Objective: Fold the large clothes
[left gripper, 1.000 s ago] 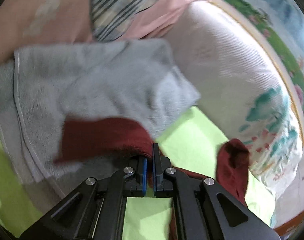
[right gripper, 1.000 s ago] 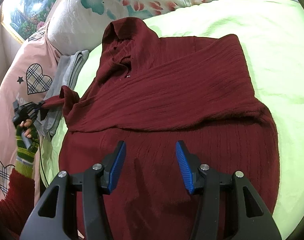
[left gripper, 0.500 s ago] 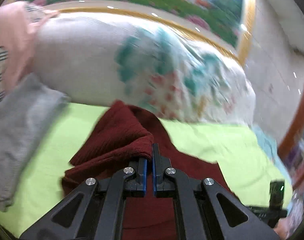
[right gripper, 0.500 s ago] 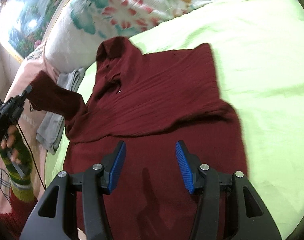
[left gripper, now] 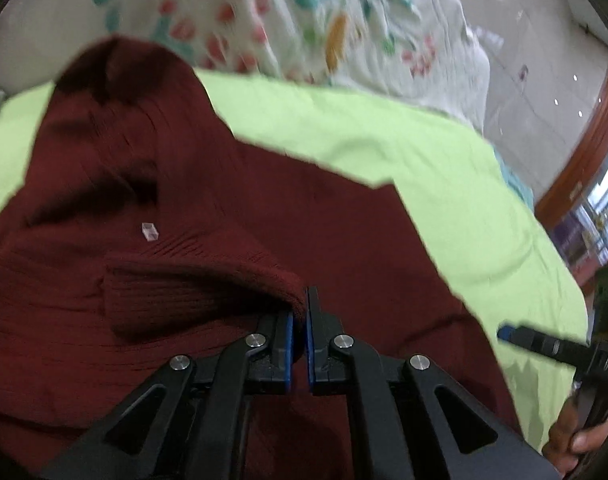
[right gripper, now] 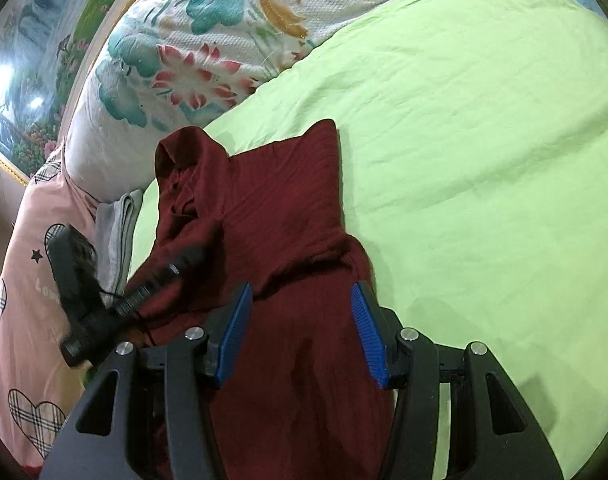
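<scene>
A maroon knit sweater (right gripper: 272, 208) lies on the lime-green bedsheet (right gripper: 463, 140), collar toward the pillows. In the left wrist view my left gripper (left gripper: 300, 300) is shut on the ribbed sleeve cuff (left gripper: 192, 292) and holds it folded across the sweater's body (left gripper: 343, 240). The right wrist view shows that left gripper (right gripper: 184, 258) low over the sweater's left side. My right gripper (right gripper: 300, 292) hovers open above the sweater's lower half, with nothing between its blue pads. A black finger (left gripper: 543, 346) of it shows at the right edge of the left wrist view.
A white floral quilt (right gripper: 192, 60) is piled at the head of the bed. A pink pillow with plaid hearts (right gripper: 20, 320) and a folded grey towel (right gripper: 118, 224) lie left of the sweater. A framed landscape picture (right gripper: 32, 80) hangs behind. A person's hand (left gripper: 575, 440) grips the right tool.
My left gripper swept from over the grey towel to above the sweater's chest, bringing the sleeve with it. The right gripper drifted a little and stayed open.
</scene>
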Motion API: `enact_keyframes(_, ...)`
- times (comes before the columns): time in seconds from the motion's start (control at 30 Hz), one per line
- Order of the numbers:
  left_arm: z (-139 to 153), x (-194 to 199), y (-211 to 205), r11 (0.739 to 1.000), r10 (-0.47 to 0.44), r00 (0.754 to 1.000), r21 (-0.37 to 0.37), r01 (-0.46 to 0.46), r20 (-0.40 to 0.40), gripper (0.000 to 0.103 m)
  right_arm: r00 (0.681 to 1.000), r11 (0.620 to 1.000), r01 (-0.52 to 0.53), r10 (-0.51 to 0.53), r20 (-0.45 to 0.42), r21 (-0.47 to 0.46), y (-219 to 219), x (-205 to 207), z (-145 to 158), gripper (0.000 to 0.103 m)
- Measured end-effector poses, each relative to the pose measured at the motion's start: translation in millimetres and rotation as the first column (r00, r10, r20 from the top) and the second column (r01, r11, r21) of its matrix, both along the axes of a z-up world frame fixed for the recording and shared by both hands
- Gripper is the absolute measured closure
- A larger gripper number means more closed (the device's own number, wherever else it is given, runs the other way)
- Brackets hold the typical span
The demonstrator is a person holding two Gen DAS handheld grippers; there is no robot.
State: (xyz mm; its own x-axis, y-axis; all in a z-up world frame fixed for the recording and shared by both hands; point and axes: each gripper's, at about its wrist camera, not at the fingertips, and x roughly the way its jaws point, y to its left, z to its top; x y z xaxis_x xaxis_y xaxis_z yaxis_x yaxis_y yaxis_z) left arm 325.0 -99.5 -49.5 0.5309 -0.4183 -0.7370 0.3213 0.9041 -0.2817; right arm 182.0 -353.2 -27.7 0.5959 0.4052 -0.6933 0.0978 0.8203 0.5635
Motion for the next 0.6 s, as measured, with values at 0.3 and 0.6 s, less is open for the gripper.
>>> enact_keyframes(0.3, 3, -64, 67, 0.998, 0.056, 0.998, -0.004, -0.056, -0.011, 0.06, 0.994, 0.994, -0.108, 0.108, 0.02, -0.013, 50, 27, 2, 0.042)
enact_keyframes(0.6, 10, -106, 237, 0.876, 0.482, 0.876, 0.024, -0.482, 0.015, 0.059, 0.934, 0.908, -0.334, 0.354, 0.038, -0.252, 143, 61, 4, 0.042)
